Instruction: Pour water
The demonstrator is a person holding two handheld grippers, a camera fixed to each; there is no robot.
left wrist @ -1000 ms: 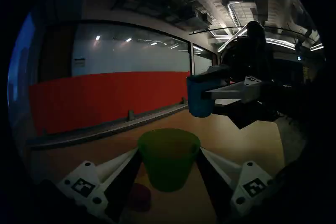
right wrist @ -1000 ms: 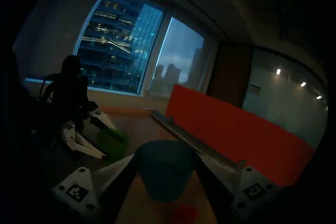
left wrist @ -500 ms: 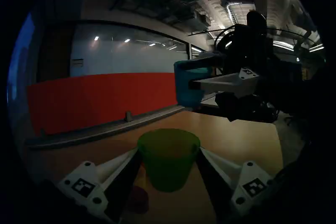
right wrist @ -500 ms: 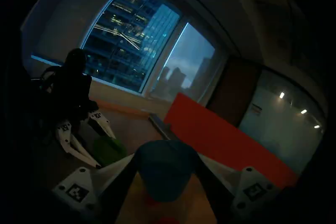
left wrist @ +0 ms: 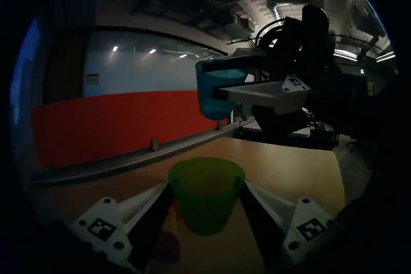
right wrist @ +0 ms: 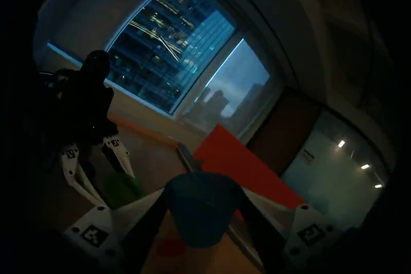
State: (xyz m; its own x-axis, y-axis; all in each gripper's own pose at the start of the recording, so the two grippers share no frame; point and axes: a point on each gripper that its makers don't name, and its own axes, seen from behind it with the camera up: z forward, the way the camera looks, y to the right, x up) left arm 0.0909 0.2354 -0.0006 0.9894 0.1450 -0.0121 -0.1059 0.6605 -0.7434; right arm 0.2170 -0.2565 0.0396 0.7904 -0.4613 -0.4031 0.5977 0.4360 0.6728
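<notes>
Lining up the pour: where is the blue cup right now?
Left gripper view, upper centre: the blue cup hangs in the right tool, higher than and beyond the green cup held in the left tool.

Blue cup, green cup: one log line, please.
left gripper: shut on green cup | right gripper: shut on blue cup, held higher

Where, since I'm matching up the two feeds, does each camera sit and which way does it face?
Left gripper view: on the left hand-held gripper, looking along its own fingers, which show below, past the green cup they clamp, towards the orange panel.
Right gripper view: on the right hand-held gripper, tilted, looking along its own fingers past the blue cup they clamp, towards the window.
Shared: both cups, both hand-held grippers, the orange panel, the table.
</notes>
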